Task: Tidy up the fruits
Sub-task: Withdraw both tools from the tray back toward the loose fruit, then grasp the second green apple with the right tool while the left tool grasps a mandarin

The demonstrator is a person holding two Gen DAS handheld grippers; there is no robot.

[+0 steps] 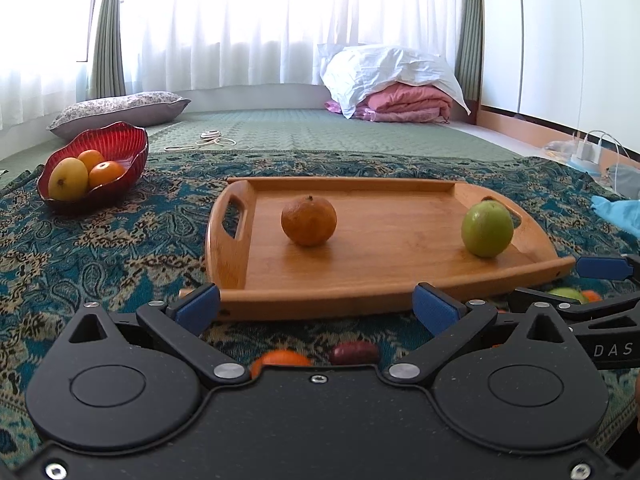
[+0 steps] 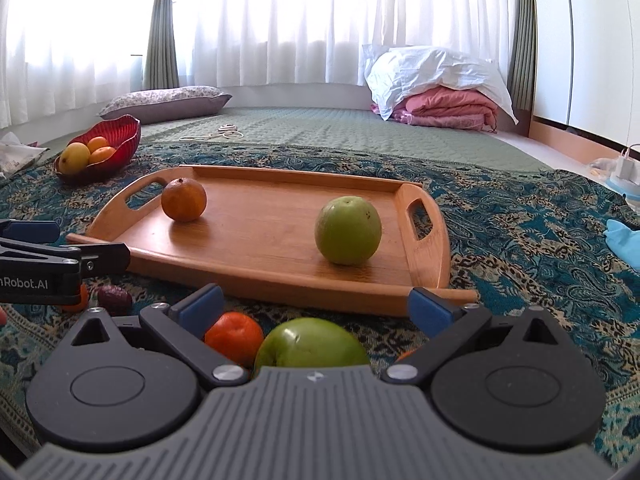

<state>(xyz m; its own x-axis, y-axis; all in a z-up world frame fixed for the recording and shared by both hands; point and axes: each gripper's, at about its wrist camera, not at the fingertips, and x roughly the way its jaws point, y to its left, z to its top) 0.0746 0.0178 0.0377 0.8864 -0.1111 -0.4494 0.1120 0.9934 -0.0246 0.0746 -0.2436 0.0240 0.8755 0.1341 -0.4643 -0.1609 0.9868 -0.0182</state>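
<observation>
A wooden tray (image 1: 384,280) (image 2: 256,276) lies on the patterned cloth and holds a dull orange (image 1: 308,220) (image 2: 183,199) and a green fruit (image 1: 487,230) (image 2: 347,229). My left gripper (image 1: 318,308) is open and empty just before the tray's near rim; an orange (image 1: 280,358) and a dark purple fruit (image 1: 354,353) lie on the cloth under it. My right gripper (image 2: 316,306) is open and empty over a green apple (image 2: 310,344) and a bright orange (image 2: 234,336) on the cloth. The left gripper also shows at the left of the right wrist view (image 2: 60,260).
A red bowl (image 1: 116,144) (image 2: 120,132) with a yellow fruit and two oranges stands at the far left. Beyond lie a green mat, a pillow (image 1: 120,110), folded pink bedding (image 1: 404,102) and a cord (image 1: 208,140). A blue cloth (image 1: 618,212) and chargers sit at right.
</observation>
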